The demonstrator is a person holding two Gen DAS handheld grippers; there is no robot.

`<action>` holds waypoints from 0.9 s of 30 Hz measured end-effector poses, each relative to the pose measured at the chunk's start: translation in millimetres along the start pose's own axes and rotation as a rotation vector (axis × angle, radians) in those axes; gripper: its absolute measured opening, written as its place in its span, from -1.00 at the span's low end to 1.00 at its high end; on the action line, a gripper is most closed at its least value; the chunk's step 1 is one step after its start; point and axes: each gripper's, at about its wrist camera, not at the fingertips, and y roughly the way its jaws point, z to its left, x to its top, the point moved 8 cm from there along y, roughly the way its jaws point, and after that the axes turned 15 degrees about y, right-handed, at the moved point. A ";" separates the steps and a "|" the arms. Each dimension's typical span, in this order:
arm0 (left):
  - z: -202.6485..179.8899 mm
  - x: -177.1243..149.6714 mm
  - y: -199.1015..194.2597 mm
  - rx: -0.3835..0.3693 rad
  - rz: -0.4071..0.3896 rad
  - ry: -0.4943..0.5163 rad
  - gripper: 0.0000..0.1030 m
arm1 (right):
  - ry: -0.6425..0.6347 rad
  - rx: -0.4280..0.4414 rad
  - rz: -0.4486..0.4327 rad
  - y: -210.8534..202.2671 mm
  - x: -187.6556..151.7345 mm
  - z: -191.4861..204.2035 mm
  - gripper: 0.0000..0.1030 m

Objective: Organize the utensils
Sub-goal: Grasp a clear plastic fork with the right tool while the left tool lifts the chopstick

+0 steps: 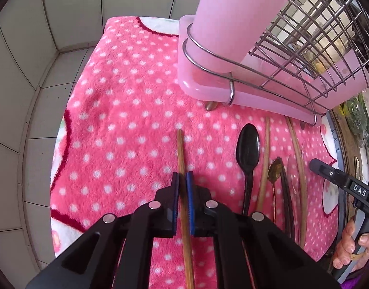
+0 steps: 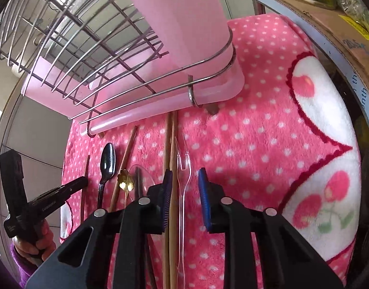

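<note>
Left gripper (image 1: 182, 180) astride chopstick (image 1: 182, 154)

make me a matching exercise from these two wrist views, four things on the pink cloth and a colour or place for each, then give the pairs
Things:
1. chopstick
2. plastic fork
3. spoon beside the chopsticks
4. flower-shaped spoon

Descriptions:
A. gold
B. clear, lying between the right gripper's open jaws
C. black
D. wooden, clamped in the left gripper

Pairs: 1-D, 2-B, 3-C, 4-A
</note>
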 end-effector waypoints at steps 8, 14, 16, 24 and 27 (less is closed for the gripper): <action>-2.2 1.9 5.8 0.002 -0.018 0.023 -0.87 | -0.014 -0.075 0.019 10.5 -10.8 4.5 -0.56; -0.8 -1.8 3.1 0.000 -0.018 0.025 -0.87 | -0.064 -0.124 -0.006 15.5 -24.3 7.9 -0.75; 0.5 -2.0 3.0 -0.004 -0.012 0.021 -0.87 | -0.067 -0.151 -0.032 11.6 -22.8 5.8 -0.76; -2.5 0.4 4.2 0.022 0.001 0.029 -0.86 | 0.012 -0.092 -0.034 -8.1 -11.7 -14.3 -0.75; -4.8 2.7 4.6 0.012 0.024 0.030 -0.86 | 0.010 -0.050 -0.011 -10.0 -6.7 -5.7 -0.60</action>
